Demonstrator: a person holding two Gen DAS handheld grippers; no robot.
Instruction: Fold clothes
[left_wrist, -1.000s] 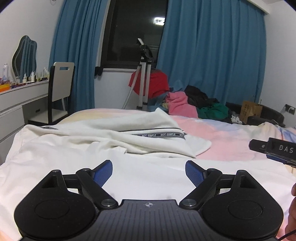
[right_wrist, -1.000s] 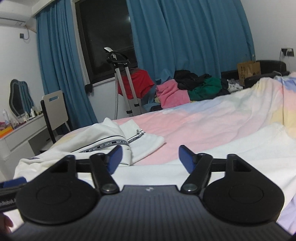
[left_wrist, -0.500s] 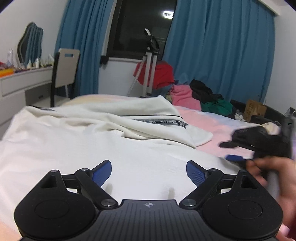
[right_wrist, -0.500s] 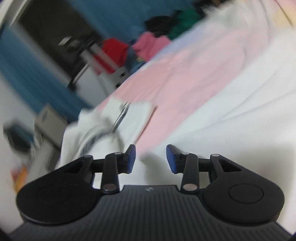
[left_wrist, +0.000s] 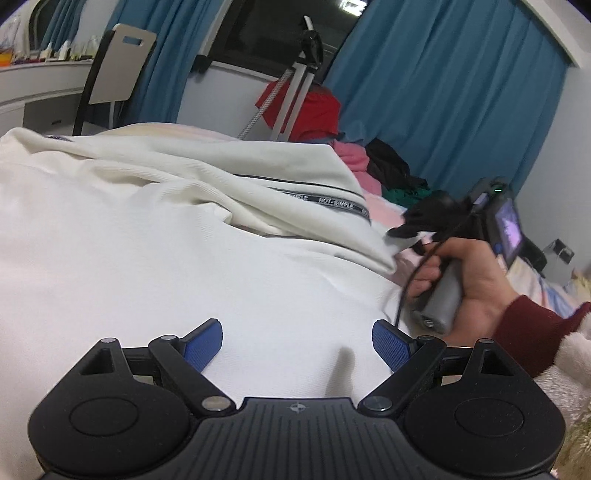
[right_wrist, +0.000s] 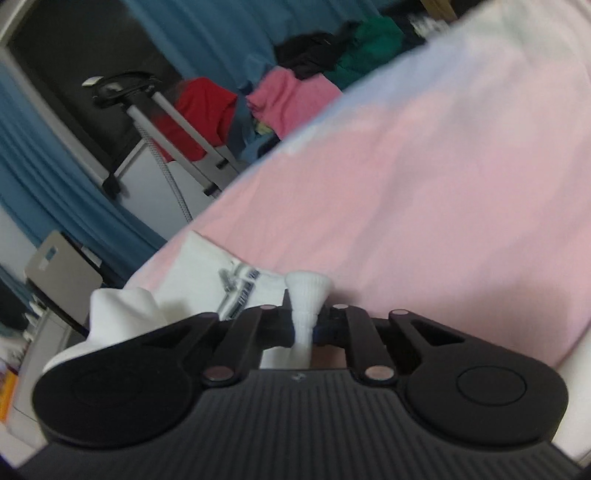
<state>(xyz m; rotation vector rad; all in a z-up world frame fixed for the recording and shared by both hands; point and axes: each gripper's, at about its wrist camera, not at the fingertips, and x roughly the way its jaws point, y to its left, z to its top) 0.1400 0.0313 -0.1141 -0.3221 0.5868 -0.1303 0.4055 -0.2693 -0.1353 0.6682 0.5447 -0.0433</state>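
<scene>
Now, from left to right: your left gripper (left_wrist: 297, 341) hovers with its blue pads spread wide, released, just above the flat expanse of the white garment (left_wrist: 155, 229) lying across the pink bedsheet (right_wrist: 424, 192). Beyond it, the garment's folded upper layer carries a dark lettered band (left_wrist: 332, 202). At the garment's right edge, your right gripper (right_wrist: 309, 325) is clenched on a ribbed white cuff (right_wrist: 308, 291), bunched upright between its fingers. Your right hand (left_wrist: 458, 280) grips the handle, tilted, near a heap of coloured clothes (right_wrist: 291, 96) under the blue curtains (left_wrist: 443, 92).
</scene>
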